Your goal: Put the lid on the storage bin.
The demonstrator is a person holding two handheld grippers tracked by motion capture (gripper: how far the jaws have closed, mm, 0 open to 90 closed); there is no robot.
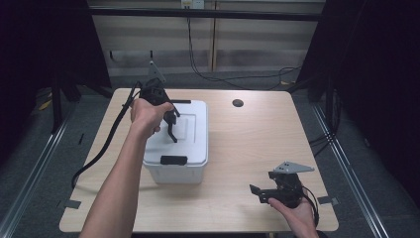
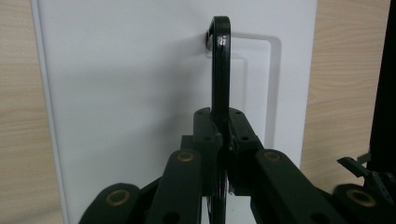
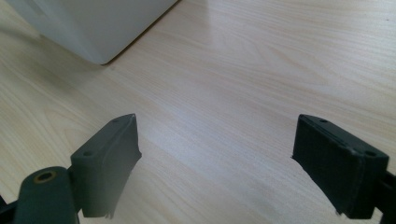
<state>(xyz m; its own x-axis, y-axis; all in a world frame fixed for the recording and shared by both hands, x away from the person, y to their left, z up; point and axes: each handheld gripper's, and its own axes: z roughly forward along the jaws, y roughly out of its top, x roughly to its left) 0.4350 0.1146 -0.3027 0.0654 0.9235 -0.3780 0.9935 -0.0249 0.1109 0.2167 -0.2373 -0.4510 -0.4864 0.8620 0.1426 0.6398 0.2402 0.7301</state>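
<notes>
L gripper: my fingers are pinched tight on the thin black curved carry handle of the white plastic lidded storage box. The handle stands up on edge between the pads, w/ its far end hinged into the recessed panel of the lid. From the high view, my L hand sits over the lid's left-rear part, gripper angled down onto the box top, cable trailing off the table's left edge. Black latch clips at the box's front and rear rims.

R gripper: fingers spread wide, nothing between them, just bare wood. It's held low by my R hand near the front-right corner of the light wooden table, pointing left toward the box, well apart from it. The box sits left of centre on the table.
</notes>
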